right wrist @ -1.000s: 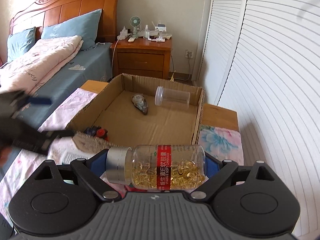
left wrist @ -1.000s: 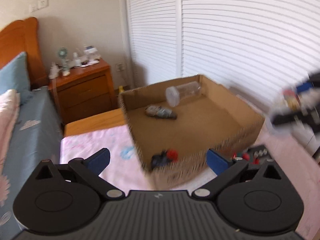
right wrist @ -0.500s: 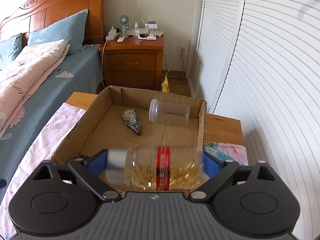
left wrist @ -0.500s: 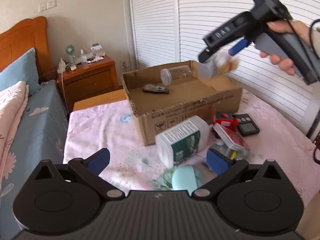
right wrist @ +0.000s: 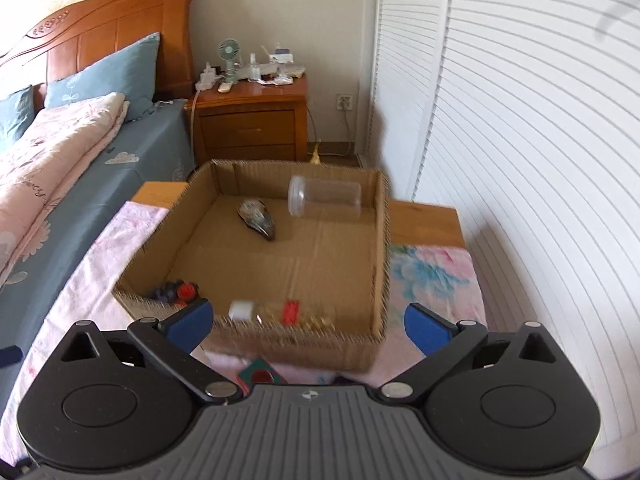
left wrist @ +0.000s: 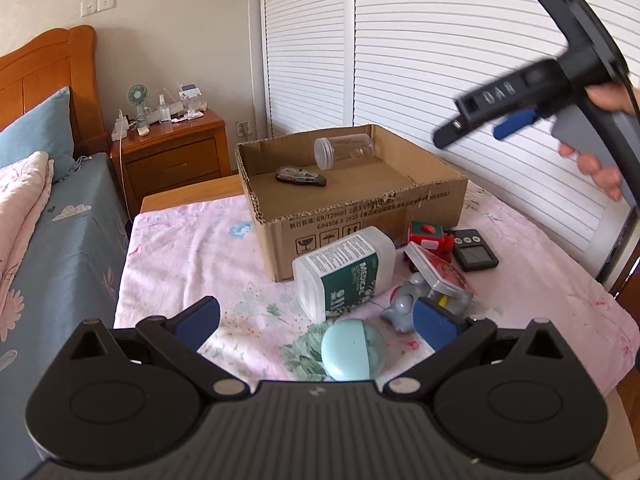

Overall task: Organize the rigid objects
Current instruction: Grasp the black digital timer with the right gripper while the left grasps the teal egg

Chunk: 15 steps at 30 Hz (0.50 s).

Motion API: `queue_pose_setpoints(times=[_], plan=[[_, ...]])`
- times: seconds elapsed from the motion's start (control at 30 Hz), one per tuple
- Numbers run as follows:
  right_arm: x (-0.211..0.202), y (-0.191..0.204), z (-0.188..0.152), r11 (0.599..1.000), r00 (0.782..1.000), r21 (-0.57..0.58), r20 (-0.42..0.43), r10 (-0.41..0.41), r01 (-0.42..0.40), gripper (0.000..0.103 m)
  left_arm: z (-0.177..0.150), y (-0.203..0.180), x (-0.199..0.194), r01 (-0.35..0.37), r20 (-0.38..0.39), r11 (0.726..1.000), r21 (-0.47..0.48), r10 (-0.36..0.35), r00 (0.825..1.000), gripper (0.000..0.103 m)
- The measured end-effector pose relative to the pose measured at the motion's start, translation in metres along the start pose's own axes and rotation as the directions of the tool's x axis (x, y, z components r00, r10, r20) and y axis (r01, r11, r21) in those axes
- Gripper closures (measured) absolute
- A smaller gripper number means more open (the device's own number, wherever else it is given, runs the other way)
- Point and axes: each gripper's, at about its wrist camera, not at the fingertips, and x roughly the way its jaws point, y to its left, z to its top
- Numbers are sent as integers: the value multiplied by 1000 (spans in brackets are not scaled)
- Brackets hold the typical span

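Right gripper (right wrist: 308, 322) spread wide, jaws just opened, nothing between them. Capsule bottle (right wrist: 280, 312), blurred, sits inside the cardboard box (right wrist: 380, 248) just past its near wall, dead ahead of the fingers. Box floor beyond is mostly open up to the clear jar (right wrist: 324, 201). Left gripper (left wrist: 316, 320) also spread, empty, over the worktop (left wrist: 180, 248); white bottle (left wrist: 344, 268) and blue round case (left wrist: 354, 354) between its fingers.
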Motion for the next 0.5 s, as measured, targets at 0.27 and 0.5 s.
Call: queue_pose_setpoints(times=[0.27, 0.5], plan=[[39, -31, -55, 992, 992, 108, -115, -54, 67, 0, -8, -1, -1, -21, -17, 1000, -12, 21, 1000, 1], [73, -38, -77, 984, 985, 149, -155, -72, 95, 0, -13, -1, 3, -21, -32, 1000, -14, 21, 999, 1]])
